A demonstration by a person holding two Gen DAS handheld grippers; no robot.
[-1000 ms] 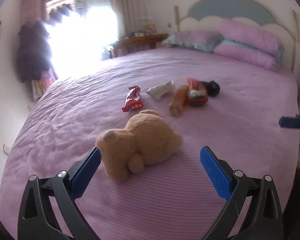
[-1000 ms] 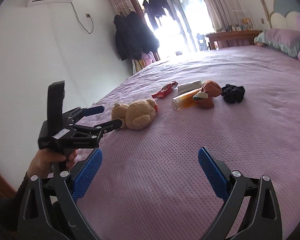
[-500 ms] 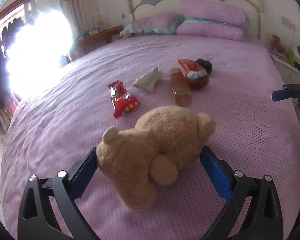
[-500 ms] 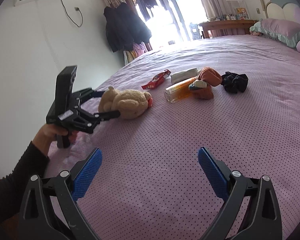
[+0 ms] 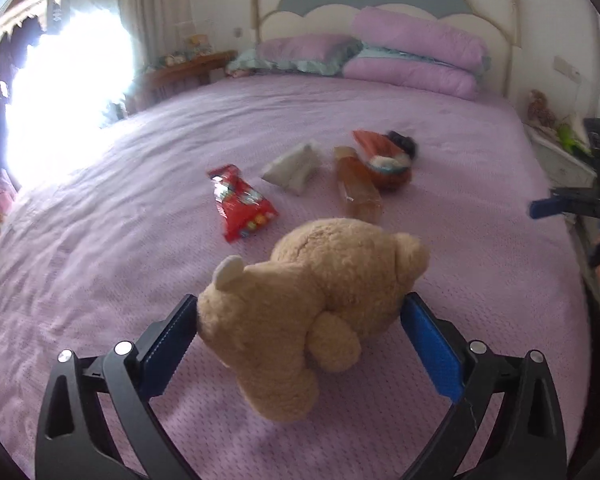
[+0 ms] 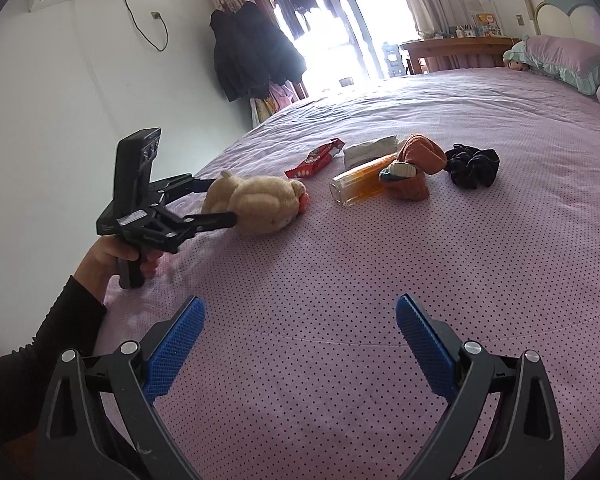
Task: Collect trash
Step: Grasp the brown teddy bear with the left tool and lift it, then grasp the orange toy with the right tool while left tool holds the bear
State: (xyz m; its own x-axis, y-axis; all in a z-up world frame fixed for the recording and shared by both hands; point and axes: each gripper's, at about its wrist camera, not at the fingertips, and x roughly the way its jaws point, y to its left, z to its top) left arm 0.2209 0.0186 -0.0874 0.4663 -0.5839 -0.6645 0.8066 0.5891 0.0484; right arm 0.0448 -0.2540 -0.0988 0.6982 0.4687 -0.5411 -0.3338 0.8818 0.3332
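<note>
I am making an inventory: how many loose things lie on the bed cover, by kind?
Soft toys: 1, tan plush teddy bear
Wrappers and packets: 2, red snack wrapper, white tissue packet
Bottles: 1, amber plastic bottle
Clothing: 2, orange sock, black scrunchie
Total: 6

The window (image 5: 64, 92) is blown out to white, and the wrapper's (image 5: 242, 208) print is too blurred to read.

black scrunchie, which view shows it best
Right wrist view: the black scrunchie lies in full, sharp view beside the orange sock. The left wrist view shows only a blurred dark bit behind that sock.
</note>
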